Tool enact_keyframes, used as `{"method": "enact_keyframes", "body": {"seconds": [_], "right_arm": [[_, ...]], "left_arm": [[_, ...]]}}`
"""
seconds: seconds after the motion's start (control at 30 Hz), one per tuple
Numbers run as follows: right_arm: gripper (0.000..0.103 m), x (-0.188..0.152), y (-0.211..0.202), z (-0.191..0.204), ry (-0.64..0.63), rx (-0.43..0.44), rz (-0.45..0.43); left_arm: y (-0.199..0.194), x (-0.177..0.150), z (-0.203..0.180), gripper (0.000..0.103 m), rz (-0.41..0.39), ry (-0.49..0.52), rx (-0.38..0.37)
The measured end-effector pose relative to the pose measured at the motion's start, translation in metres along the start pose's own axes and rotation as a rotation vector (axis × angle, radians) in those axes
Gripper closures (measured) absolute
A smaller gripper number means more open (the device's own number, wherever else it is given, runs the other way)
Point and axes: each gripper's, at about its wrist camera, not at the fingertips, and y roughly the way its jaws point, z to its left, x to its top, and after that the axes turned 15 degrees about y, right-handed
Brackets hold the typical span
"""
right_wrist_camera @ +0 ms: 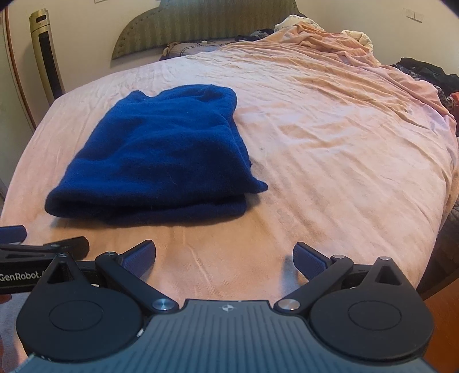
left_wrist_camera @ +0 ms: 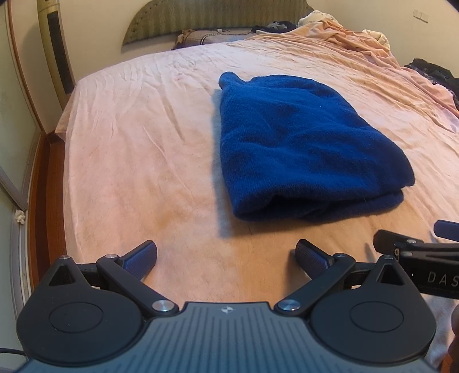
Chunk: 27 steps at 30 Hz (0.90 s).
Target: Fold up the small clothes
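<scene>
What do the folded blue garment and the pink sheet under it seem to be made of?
The folded dark blue knitted garment looks like soft, matte wool or fleece: fuzzy surface, thick rounded folds. The pale pink bed sheet looks like thin woven cotton, with fine creases; the exact fibre is uncertain.

bed: pink wrinkled sheet [left_wrist_camera: 137, 149] | headboard [right_wrist_camera: 200, 25]: green, padded, against cream wall [right_wrist_camera: 358, 14] | floor [left_wrist_camera: 43, 200]: reddish wood | tower fan [right_wrist_camera: 46, 54]: gold, left corner | light: warm

Warm, dim indoor light; soft shadow left of folded dark-blue knit garment [left_wrist_camera: 298, 149]. Strong fisheye bending, dark vignette in upper frame corners. Focus fairly sharp.
</scene>
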Motion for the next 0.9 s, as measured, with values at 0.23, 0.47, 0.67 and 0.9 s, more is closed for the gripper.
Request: {"method": "enact_keyframes", "body": {"seconds": [0.23,0.47,0.67,0.9], "right_arm": [[0.0,0.005,-0.005,0.003,0.002,0.003,-0.004],[0.0,0.003,-0.005,0.003,-0.007,-0.004,-0.012],[0.0,0.004,-0.008,-0.002,0.015,0.019,-0.036],[0.005,0.006,-0.012,0.002,-0.002,0.032,-0.058]], "left_arm": [[-0.004,0.002,0.004,0.0,0.0,-0.016,-0.011],[-0.007,0.004,0.006,0.0,-0.012,-0.015,-0.016],[-0.01,0.003,0.005,0.0,-0.018,-0.015,-0.021],[-0.012,0.004,0.004,0.0,-0.023,-0.01,-0.018]]}}
